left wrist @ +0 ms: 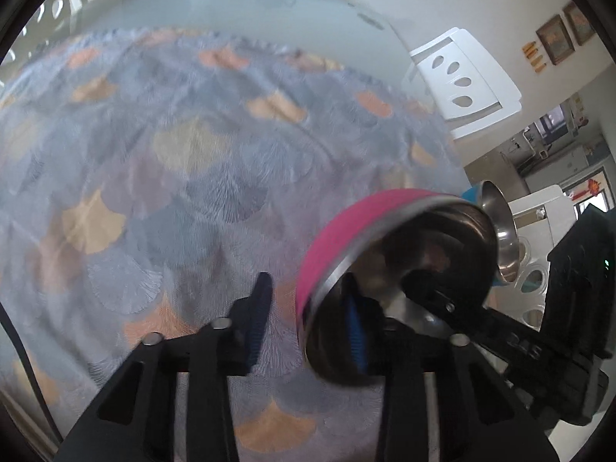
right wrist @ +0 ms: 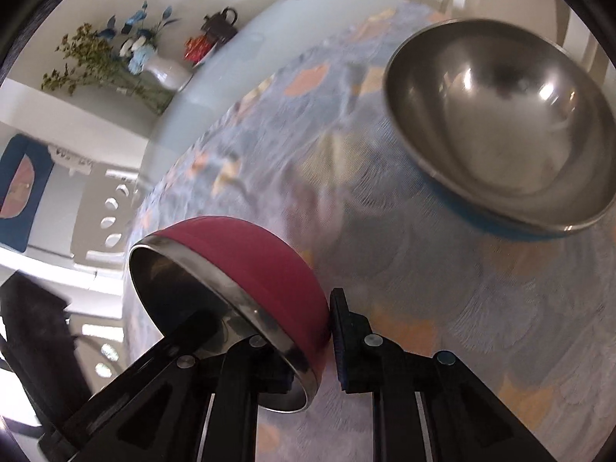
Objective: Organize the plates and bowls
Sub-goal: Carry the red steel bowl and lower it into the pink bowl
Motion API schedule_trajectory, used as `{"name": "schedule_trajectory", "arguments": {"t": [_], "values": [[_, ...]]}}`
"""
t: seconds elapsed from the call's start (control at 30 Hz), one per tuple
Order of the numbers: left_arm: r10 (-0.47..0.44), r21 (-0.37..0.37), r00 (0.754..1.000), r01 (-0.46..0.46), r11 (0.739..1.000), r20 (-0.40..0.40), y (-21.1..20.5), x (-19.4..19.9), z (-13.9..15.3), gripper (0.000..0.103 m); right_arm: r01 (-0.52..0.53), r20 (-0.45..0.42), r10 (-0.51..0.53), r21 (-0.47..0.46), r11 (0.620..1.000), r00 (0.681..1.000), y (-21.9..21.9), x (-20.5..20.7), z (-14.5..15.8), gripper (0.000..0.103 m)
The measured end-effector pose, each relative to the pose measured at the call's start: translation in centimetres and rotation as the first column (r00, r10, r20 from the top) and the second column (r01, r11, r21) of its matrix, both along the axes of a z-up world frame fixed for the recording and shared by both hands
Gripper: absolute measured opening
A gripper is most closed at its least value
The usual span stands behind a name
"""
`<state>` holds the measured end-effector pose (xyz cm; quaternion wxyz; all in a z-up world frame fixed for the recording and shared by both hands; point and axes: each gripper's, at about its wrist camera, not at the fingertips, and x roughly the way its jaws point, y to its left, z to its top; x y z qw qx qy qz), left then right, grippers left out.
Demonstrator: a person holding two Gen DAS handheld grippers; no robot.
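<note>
1. Left tongs (left wrist: pixel 308 292) are spread, straddling the near wall of the steel-lined magenta round bowl (left wrist: pixel 338 231): one finger (left wrist: pixel 260 319) stands outside, just clear of the magenta skin, while the blue-padded one sits inside the hollow, so nothing is pinched on this side
2. That magenta bowl is tipped steeply, with its mouth turned toward the left wrist camera, over the grey-blue fan-patterned cloth (left wrist: pixel 173 154) that covers the pale counter (left wrist: pixel 231 4); whether its lower rim rests on the cloth I cannot tell
3. Right tongs (right wrist: pixel 269 308) are pinching the same bowl's wall, one finger down in the steel hollow and the other pad (right wrist: pixel 338 331) pressed flat on the magenta outside, so this hand carries it
4. Farthest right sits the larger steel bowl with a blue outer skin (right wrist: pixel 500 115), mouth up on the cloth and well apart from the magenta one; it lies ahead and to the right of the right tongs, on the side away from the left hand. If nesting is the aim, I judge the right hand the nearer, and the magenta bowl would need levelling, mouth up, before going across
</note>
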<state>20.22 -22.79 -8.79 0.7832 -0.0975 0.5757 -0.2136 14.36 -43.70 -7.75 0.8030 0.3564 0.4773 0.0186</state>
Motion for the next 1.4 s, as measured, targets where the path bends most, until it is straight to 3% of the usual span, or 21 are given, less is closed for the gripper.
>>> {"name": "schedule_trajectory", "arguments": {"t": [0.1,0.27,0.4,0.57,0.7,0.9,1.0,1.23,1.4], "values": [[-0.004,-0.031,1.000,0.004,1.000,0.001,0.3,-0.6,-0.2,0.013,-0.034,-0.022,0.034,0.027,0.999,0.999,0.4,-0.2,0.1,0.015],[-0.007,0.016,0.999,0.008,1.000,-0.046,0.0,-0.9,-1.2,0.015,-0.057,-0.062,0.055,-0.027,0.998,0.997,0.9,0.0,0.0,0.015],[0.003,-0.016,0.998,-0.005,1.000,-0.068,0.4,-0.6,-1.2,0.016,-0.064,-0.074,0.062,-0.020,0.998,0.995,1.0,0.1,-0.8,0.015],[0.011,0.001,1.000,-0.011,1.000,-0.005,0.2,-1.3,0.1,0.013,-0.094,-0.030,0.092,-0.085,0.992,0.995,1.8,-0.2,0.2,0.016],[0.024,-0.042,0.999,-0.023,0.999,0.034,1.4,-2.1,2.3,0.013,-0.126,0.045,0.135,-0.168,0.978,0.990,2.9,-1.4,2.7,0.016],[0.050,-0.107,0.990,-0.036,0.994,0.130,4.4,-6.7,7.7,0.013,-0.128,0.141,0.146,-0.131,0.983,0.979,4.4,-5.8,6.8,0.016],[0.041,-0.156,0.990,-0.020,0.988,0.133,5.5,-9.1,9.3,0.014,-0.124,0.152,0.145,-0.139,0.983,0.978,5.4,-8.9,8.2,0.016],[-0.025,-0.167,0.993,0.044,0.985,0.116,7.2,-15.4,10.2,0.015,-0.111,0.072,0.118,-0.093,0.989,0.990,7.4,-16.1,9.0,0.016],[-0.045,-0.155,0.996,0.056,0.986,0.071,8.3,-18.8,8.4,0.014,-0.098,-0.005,0.098,-0.087,0.991,0.995,8.6,-19.6,7.9,0.016]]}}
